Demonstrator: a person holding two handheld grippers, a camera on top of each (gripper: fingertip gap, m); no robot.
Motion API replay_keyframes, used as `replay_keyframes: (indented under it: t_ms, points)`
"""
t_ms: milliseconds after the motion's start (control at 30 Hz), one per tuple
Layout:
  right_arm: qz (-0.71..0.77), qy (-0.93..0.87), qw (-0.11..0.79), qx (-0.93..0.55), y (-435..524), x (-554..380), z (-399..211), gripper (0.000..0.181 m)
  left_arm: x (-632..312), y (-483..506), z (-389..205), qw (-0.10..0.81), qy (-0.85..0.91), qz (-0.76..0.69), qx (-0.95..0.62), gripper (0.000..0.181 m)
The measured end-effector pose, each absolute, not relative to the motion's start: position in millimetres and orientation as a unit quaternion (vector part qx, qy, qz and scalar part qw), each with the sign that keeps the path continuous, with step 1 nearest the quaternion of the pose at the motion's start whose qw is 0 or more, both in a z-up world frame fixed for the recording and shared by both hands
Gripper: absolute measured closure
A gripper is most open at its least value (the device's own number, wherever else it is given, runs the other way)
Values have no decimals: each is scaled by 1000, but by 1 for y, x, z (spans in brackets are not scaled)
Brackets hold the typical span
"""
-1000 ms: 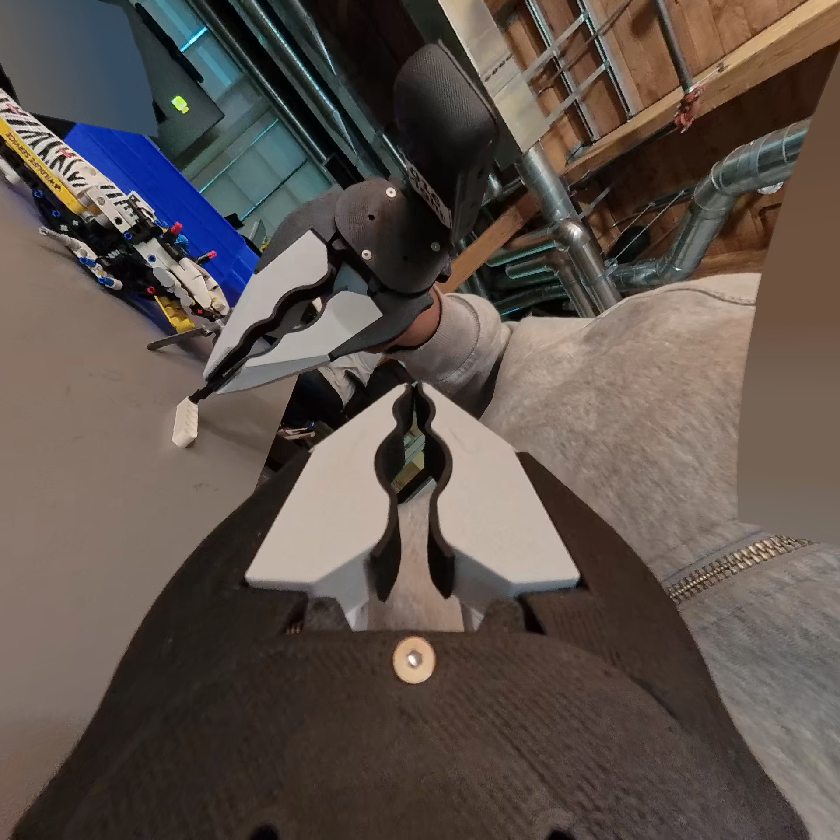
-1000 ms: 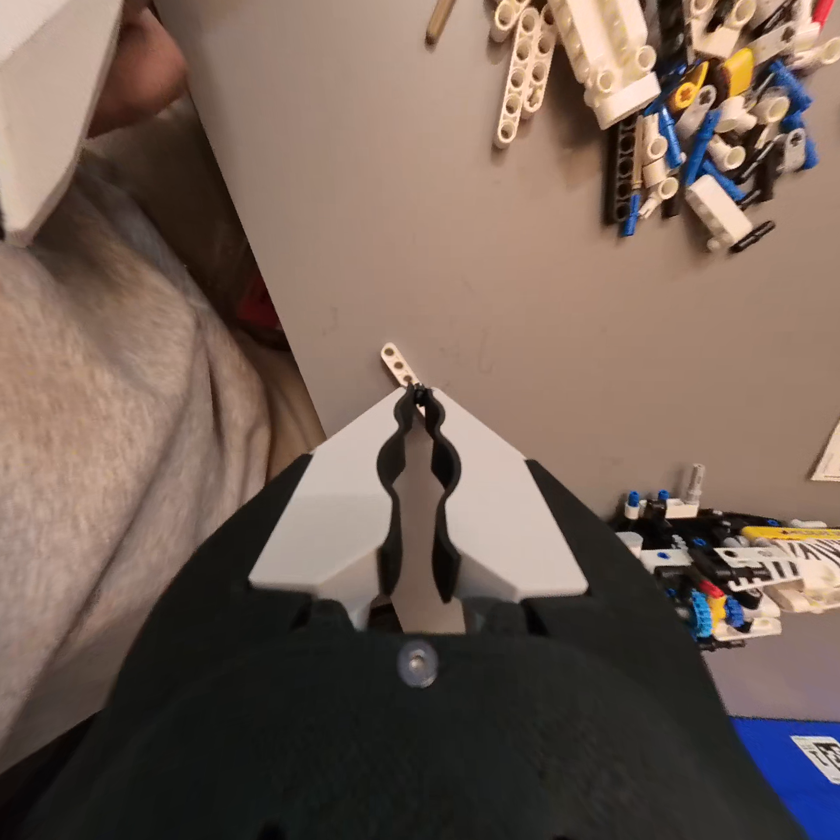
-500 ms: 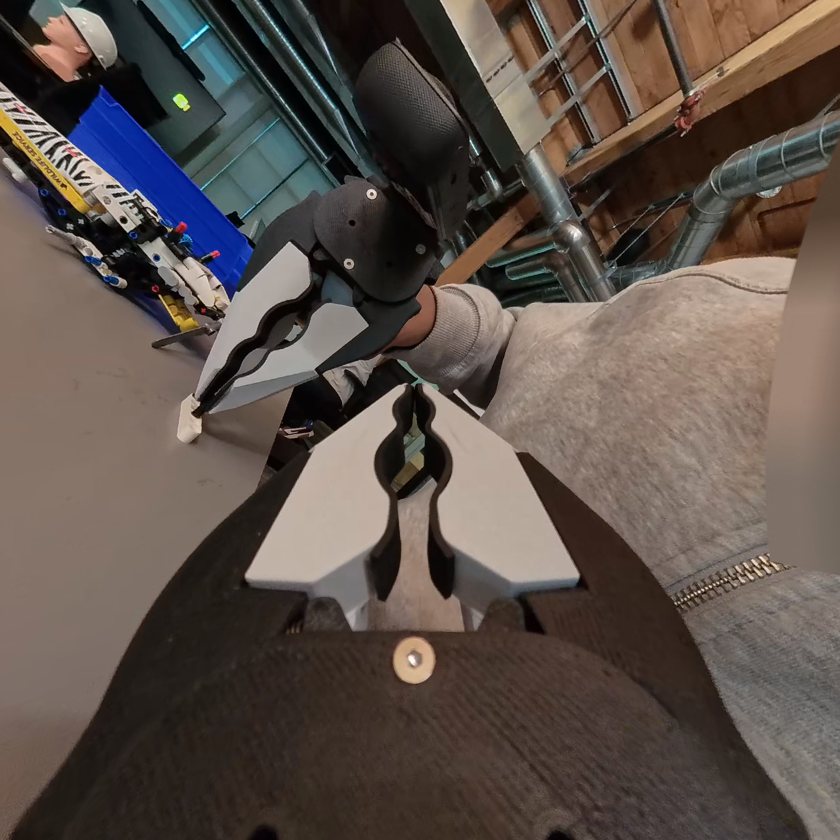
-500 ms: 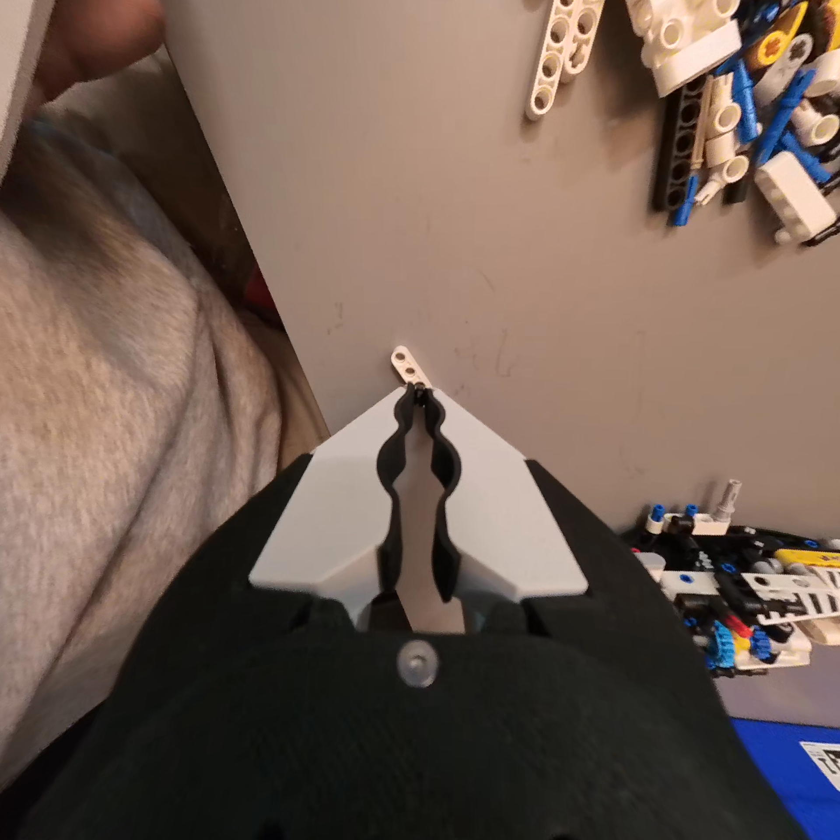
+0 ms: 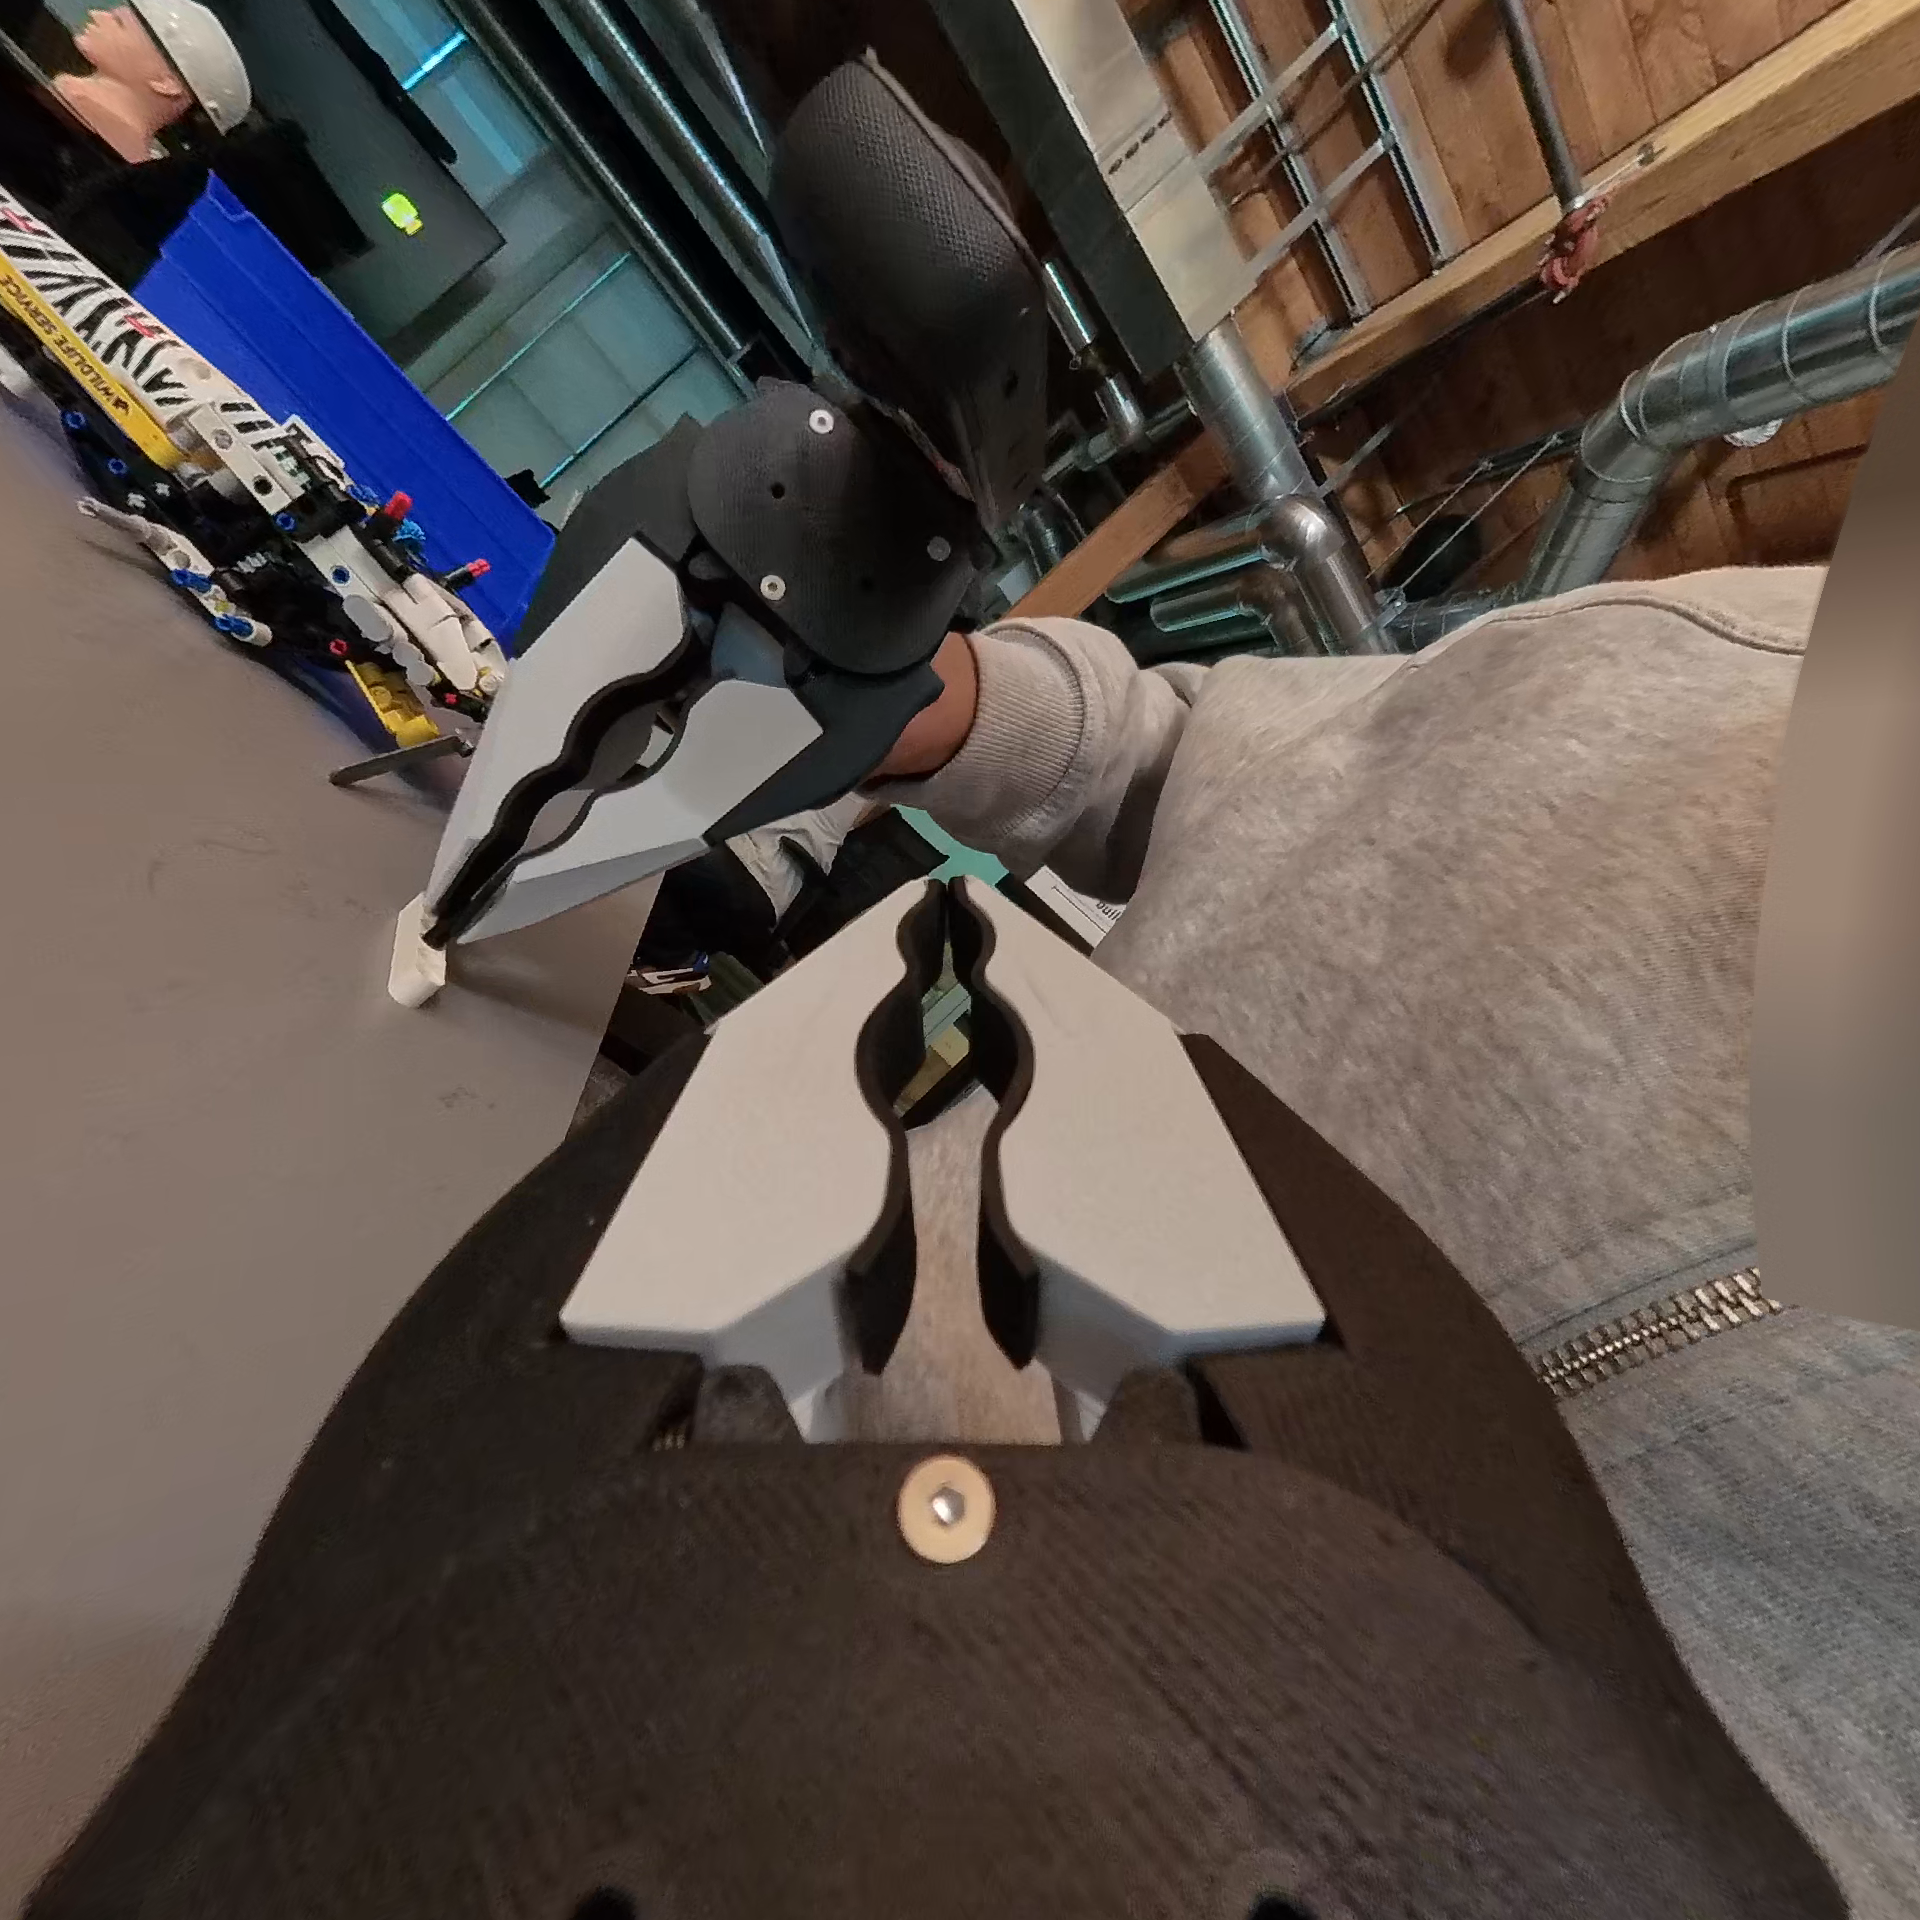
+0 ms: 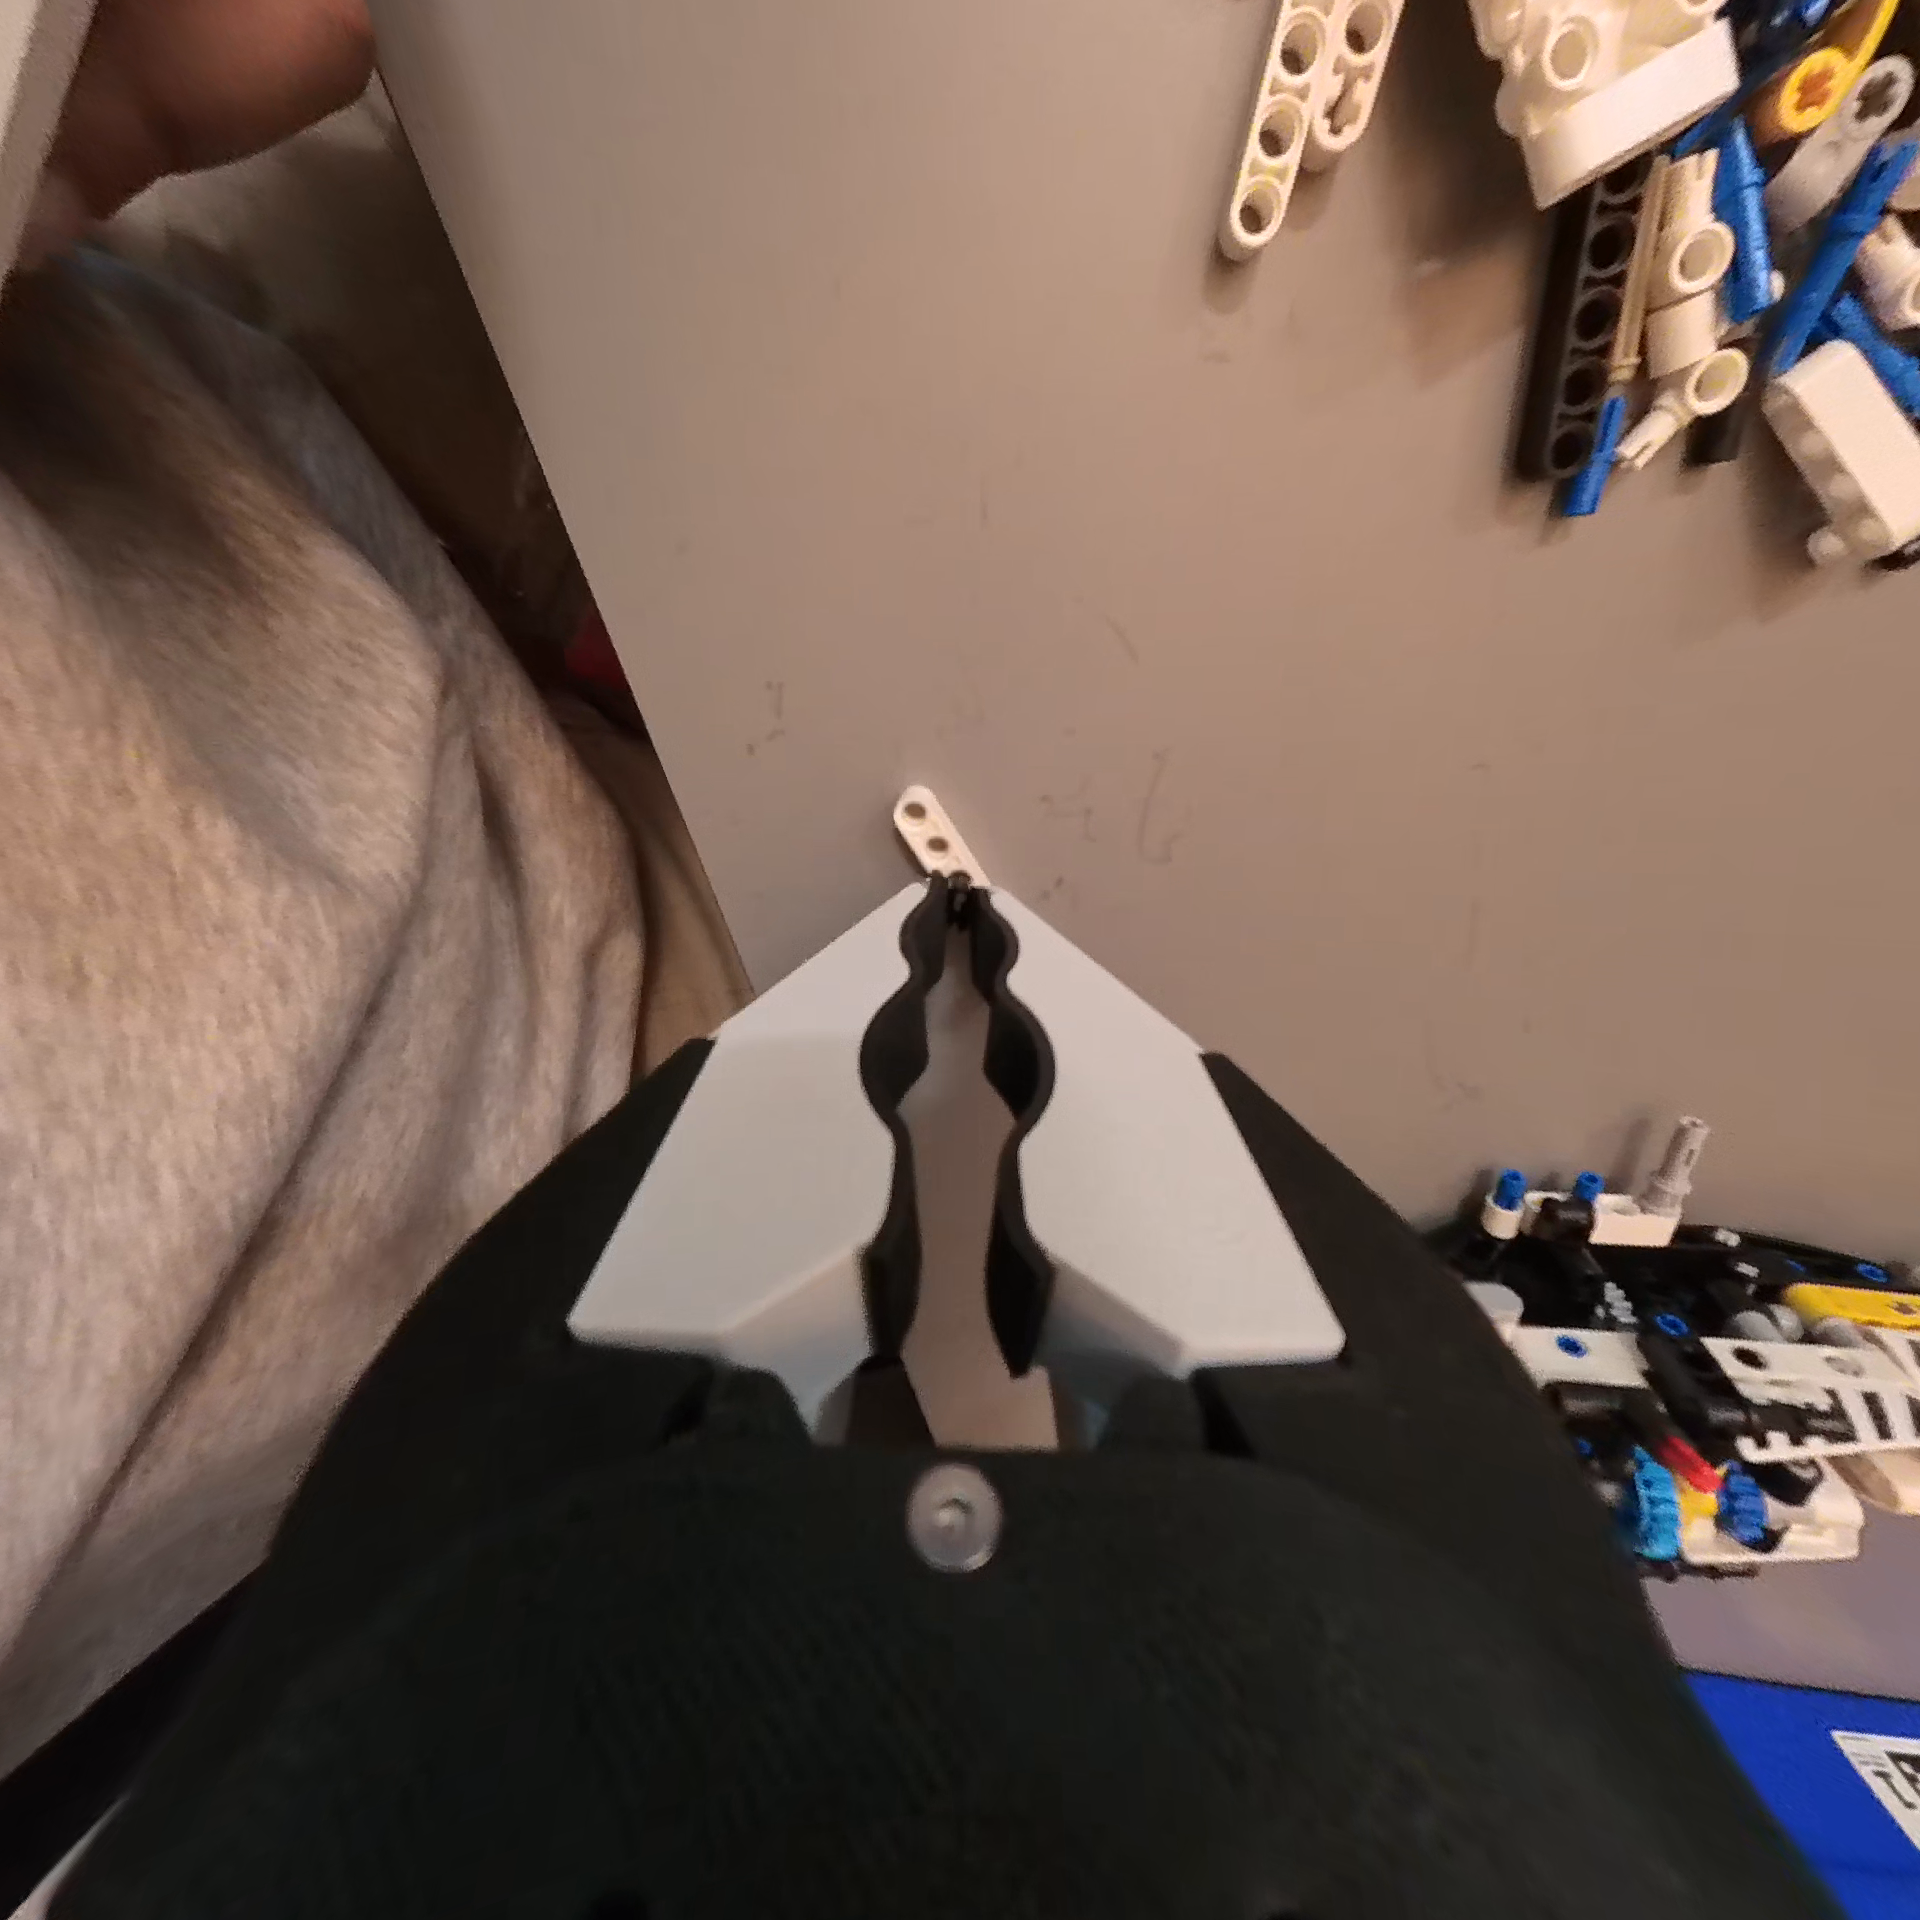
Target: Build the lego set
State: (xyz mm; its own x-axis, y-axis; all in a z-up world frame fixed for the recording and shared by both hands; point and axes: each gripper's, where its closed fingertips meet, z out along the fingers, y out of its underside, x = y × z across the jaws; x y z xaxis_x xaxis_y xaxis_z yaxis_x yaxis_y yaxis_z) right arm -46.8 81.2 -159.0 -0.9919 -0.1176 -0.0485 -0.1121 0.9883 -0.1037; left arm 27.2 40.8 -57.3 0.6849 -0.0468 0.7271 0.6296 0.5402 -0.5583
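Observation:
My right gripper is shut on one end of a small white holed beam, with a bit of black at the pinch point. In the left wrist view the right gripper points down and the beam touches the grey table close to its near edge. My left gripper is shut and empty. It is held off the table and points at the person's grey sweatshirt. The partly built model lies at the right; it also shows in the left wrist view.
A pile of loose white, blue and black parts lies at the top right, with white beams beside it. A blue bin stands behind the model. A thin dark axle lies on the table. The table edge runs beside the person's body. Some 12 cm of space lies between my two pairs of fingers.
My right gripper has come down with the white beam, whose tip now meets the table near the edge. The left gripper has hardly moved.

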Motion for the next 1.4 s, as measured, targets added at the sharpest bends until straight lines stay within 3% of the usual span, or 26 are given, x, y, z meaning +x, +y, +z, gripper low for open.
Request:
replay_keyframes:
  t_ms: [833, 1067, 1400]
  points:
    - [-49, 989, -2, -141, 80, -46, -163, 179, 30, 41, -53, 814, -332, -212, -427, 181]
    - [-138, 988, 7, -75, 78, -54, -149, 163, 27, 48, -56, 814, -335, -199, -431, 181]
    - [-400, 913, -68, -48, 89, -50, -94, 167, 22, 74, -67, 792, -326, -81, -510, 181]
